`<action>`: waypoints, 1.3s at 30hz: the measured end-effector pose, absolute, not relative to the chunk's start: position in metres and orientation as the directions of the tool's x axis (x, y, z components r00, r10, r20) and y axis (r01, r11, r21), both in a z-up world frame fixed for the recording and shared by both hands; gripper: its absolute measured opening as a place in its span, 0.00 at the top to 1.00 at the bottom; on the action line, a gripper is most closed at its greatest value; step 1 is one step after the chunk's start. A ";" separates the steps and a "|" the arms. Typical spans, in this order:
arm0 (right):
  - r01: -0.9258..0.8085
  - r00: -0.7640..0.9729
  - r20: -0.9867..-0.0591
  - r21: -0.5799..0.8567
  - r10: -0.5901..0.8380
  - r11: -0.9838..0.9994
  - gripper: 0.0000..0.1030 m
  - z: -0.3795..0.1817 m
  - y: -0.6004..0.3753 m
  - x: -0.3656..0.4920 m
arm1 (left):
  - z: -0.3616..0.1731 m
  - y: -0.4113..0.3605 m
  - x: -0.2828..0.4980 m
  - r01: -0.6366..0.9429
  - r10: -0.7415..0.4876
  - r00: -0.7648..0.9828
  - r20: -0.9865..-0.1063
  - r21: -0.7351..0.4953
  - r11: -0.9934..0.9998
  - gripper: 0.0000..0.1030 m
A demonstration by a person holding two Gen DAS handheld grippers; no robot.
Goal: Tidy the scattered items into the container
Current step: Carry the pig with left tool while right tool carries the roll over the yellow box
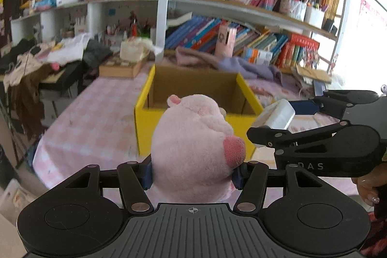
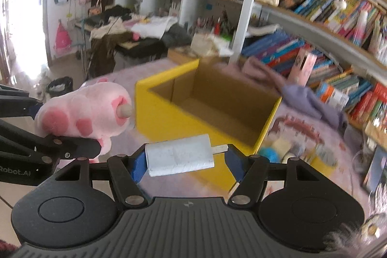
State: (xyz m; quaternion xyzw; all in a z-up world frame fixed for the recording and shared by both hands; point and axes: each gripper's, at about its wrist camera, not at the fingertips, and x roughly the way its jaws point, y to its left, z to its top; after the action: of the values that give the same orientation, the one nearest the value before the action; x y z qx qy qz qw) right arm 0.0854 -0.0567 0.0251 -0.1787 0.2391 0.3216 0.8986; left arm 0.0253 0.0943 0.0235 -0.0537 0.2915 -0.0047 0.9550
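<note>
My left gripper [image 1: 193,173] is shut on a pink plush pig [image 1: 193,144] and holds it in the air just before the open yellow cardboard box [image 1: 145,127]. My right gripper [image 2: 185,162] is shut on a white charger block [image 2: 179,157] with a short plug end, held above the near corner of the box [image 2: 154,117]. In the left wrist view the right gripper [image 1: 285,122] with the charger [image 1: 278,115] is at the right of the box. In the right wrist view the plush [image 2: 84,113] in the left gripper [image 2: 72,144] is at the left. The box looks empty inside.
The box stands on a pink checked tablecloth [image 1: 92,127]. Small toys [image 2: 290,149] lie on the cloth right of the box. A purple cloth [image 1: 246,67] and a pink cloth [image 1: 191,57] lie behind it. Bookshelves [image 1: 241,16] rise at the back.
</note>
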 end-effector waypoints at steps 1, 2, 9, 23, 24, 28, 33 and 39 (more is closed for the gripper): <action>-0.662 0.687 -0.532 -0.176 0.495 0.728 0.38 0.029 -0.056 0.092 | 0.025 0.095 0.032 -0.022 -0.038 0.833 -0.552 -0.101 0.995 0.44; -0.662 0.693 -0.521 -0.185 0.498 0.727 0.38 0.032 -0.054 0.099 | 0.027 0.095 0.039 -0.021 -0.036 0.836 -0.548 -0.096 0.995 0.44; -0.657 0.715 -0.483 -0.217 0.505 0.722 0.38 0.043 -0.046 0.154 | 0.038 0.099 0.090 -0.027 -0.012 0.855 -0.519 -0.068 0.997 0.44; -0.689 0.680 -0.559 -0.266 0.474 0.674 0.38 0.015 -0.034 0.257 | 0.017 0.095 0.188 0.000 -0.018 0.799 -0.601 -0.030 1.000 0.44; -0.697 0.671 -0.572 -0.269 0.471 0.665 0.38 0.011 -0.033 0.263 | 0.014 0.096 0.194 0.001 -0.017 0.792 -0.611 -0.026 1.000 0.44; -0.730 0.635 -0.614 -0.280 0.468 0.623 0.38 -0.002 -0.022 0.281 | 0.004 0.099 0.214 0.008 -0.013 0.760 -0.650 -0.011 1.000 0.44; -0.764 0.597 -0.663 -0.298 0.451 0.572 0.38 -0.019 -0.010 0.297 | -0.008 0.102 0.230 0.014 -0.008 0.721 -0.693 0.003 1.000 0.44; -0.786 0.563 -0.704 -0.293 0.434 0.544 0.38 -0.032 -0.008 0.308 | -0.019 0.101 0.243 0.031 -0.013 0.679 -0.734 0.011 0.999 0.44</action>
State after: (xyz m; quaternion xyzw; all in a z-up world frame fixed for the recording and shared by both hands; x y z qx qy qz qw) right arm 0.3079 -0.0079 -0.0320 -0.3047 0.2890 0.3677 0.8297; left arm 0.2428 0.1008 -0.0191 0.0112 0.4002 -0.0120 0.9163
